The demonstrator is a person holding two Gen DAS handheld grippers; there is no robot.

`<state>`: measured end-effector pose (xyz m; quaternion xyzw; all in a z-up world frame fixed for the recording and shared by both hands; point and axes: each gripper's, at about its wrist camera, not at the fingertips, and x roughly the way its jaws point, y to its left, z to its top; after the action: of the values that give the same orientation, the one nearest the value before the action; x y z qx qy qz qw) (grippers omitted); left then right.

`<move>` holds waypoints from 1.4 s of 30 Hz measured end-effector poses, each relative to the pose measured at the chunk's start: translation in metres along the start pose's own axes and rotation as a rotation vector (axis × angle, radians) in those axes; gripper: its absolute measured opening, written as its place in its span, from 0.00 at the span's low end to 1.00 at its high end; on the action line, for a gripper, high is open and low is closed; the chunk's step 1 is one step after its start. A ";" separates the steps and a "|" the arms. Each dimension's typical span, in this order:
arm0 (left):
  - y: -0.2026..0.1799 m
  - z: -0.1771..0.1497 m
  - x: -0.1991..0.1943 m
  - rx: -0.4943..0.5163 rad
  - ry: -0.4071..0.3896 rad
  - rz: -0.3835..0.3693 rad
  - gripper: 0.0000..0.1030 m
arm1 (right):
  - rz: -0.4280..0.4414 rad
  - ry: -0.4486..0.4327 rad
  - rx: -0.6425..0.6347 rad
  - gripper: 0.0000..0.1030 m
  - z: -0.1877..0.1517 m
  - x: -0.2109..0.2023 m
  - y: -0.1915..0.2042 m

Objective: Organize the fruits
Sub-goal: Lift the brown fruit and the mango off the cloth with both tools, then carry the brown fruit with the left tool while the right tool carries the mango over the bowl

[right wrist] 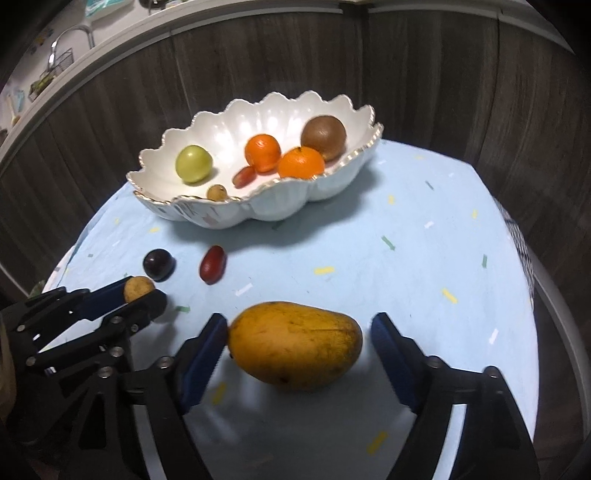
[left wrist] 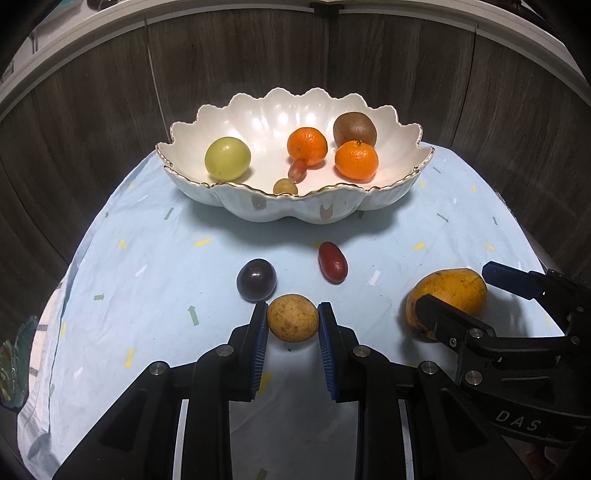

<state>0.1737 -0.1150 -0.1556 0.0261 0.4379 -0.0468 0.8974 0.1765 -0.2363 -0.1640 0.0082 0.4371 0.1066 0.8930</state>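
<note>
My left gripper (left wrist: 293, 314) is shut on a small tan round fruit (left wrist: 293, 322) just above the cloth; the right wrist view also shows that gripper (right wrist: 143, 290). My right gripper (right wrist: 299, 328) stands open around a yellow mango (right wrist: 295, 345), whose left tip is at one pad with a gap at the other. From the left wrist view the mango (left wrist: 448, 291) is at the right. A dark round fruit (left wrist: 256, 279) and a red oblong fruit (left wrist: 333, 262) lie on the cloth. Behind them, the white scalloped bowl (left wrist: 258, 216) holds a green fruit, two mandarins, a kiwi and two small fruits.
A light blue patterned cloth (left wrist: 147, 258) covers the round table, whose edge curves away left and right. Dark wood panelling (left wrist: 92, 110) stands close behind the bowl (right wrist: 266, 210). A faucet (right wrist: 70, 35) shows on the counter at the far upper left.
</note>
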 end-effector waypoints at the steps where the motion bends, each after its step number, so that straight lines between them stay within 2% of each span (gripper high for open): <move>1: 0.000 0.000 0.000 0.001 0.002 0.000 0.26 | 0.008 0.003 0.008 0.83 0.000 0.002 -0.001; 11: 0.006 -0.003 0.009 -0.016 0.025 0.012 0.26 | 0.001 0.032 -0.006 0.84 0.000 0.019 0.003; 12: 0.006 -0.003 0.010 -0.017 0.027 0.012 0.26 | -0.003 0.030 -0.007 0.83 0.000 0.019 0.003; 13: 0.006 -0.003 0.010 -0.017 0.028 0.012 0.26 | -0.008 0.026 -0.009 0.78 0.000 0.018 0.004; 19: 0.007 -0.003 0.007 -0.014 0.018 0.011 0.26 | -0.019 0.019 -0.010 0.75 0.000 0.015 0.005; 32: 0.011 0.010 -0.035 -0.017 -0.057 -0.012 0.26 | -0.050 -0.070 -0.004 0.75 0.016 -0.036 0.014; 42: 0.029 0.031 -0.065 -0.041 -0.112 -0.022 0.26 | -0.061 -0.136 -0.018 0.75 0.037 -0.069 0.035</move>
<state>0.1616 -0.0848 -0.0849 0.0002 0.3880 -0.0492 0.9203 0.1577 -0.2129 -0.0837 -0.0062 0.3745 0.0825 0.9235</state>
